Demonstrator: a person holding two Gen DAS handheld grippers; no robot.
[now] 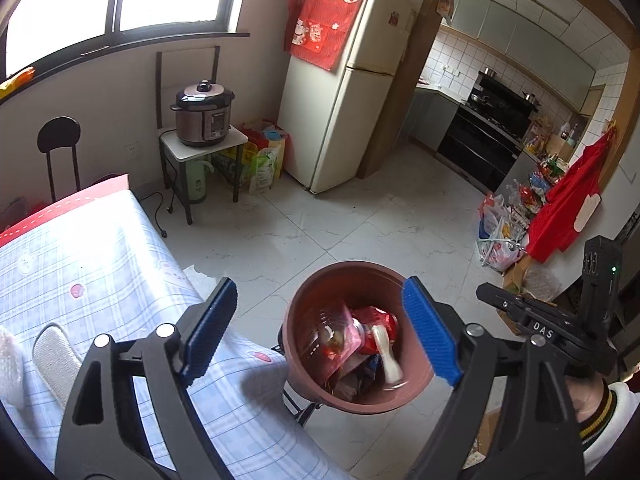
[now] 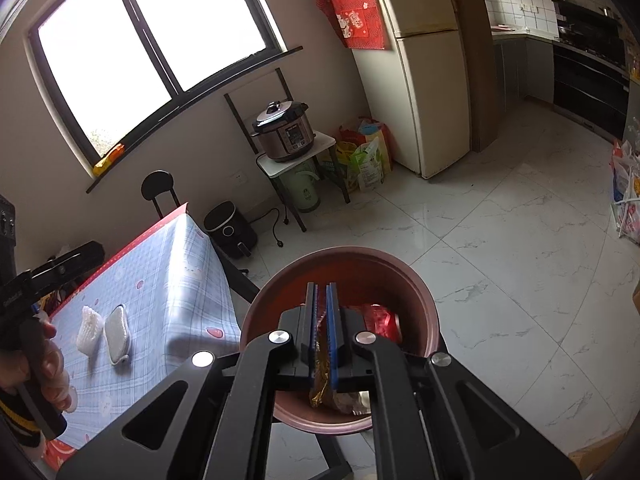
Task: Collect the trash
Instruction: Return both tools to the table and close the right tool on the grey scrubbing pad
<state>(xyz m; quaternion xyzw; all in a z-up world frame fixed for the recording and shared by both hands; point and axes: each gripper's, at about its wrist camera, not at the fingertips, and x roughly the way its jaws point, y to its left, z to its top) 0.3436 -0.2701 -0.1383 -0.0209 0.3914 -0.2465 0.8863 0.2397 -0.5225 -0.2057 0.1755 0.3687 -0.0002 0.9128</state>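
Note:
A brown round trash bin (image 1: 356, 396) stands on the floor beside the table, holding red and pink wrappers and a white piece (image 1: 390, 354) that looks blurred. My left gripper (image 1: 316, 332) is open and empty above the bin and table edge. The bin (image 2: 416, 280) also shows in the right wrist view. My right gripper (image 2: 321, 292) is shut on a gold-brown wrapper (image 2: 320, 380) directly over the bin. A white crumpled piece (image 2: 89, 330) and a grey-white pad (image 2: 117, 330) lie on the table (image 2: 160, 280).
The table (image 1: 100, 248) has a blue checked cloth. A stool with a pressure cooker (image 1: 204, 118), bags, a fridge (image 1: 340, 92) and an air fryer (image 2: 230, 230) stand along the wall. Bags and boxes (image 1: 504, 232) line the right side. The right gripper's body shows in the left wrist view (image 1: 560, 320).

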